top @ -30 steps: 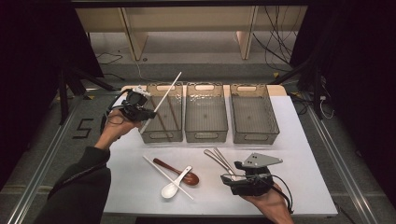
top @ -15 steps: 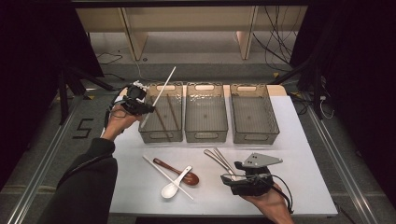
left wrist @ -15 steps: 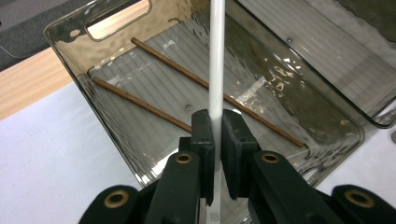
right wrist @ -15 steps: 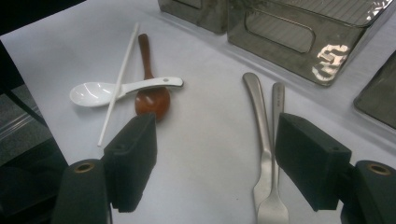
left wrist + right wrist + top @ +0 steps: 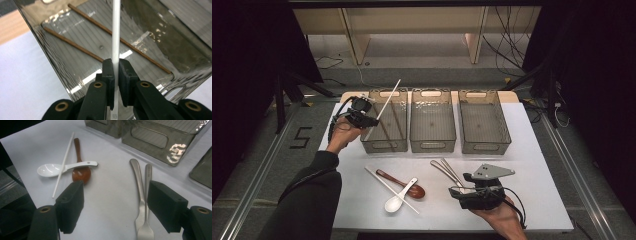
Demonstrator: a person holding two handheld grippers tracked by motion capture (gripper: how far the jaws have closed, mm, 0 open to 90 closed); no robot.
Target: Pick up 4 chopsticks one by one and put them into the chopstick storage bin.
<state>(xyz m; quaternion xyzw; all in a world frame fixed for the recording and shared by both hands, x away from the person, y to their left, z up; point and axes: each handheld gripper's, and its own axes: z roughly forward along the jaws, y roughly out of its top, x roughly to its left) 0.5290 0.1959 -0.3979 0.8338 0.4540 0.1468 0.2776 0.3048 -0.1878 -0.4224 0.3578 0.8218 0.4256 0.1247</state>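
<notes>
My left jaws clamp a white chopstick over the left bin, two brown sticks already inside; right jaws gape empty above the forks, spoons and second chopstick left mid-frame.

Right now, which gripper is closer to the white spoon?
Right. The right gripper rests on the table beside the white spoon; the left gripper is up by the leftmost bin.
</notes>
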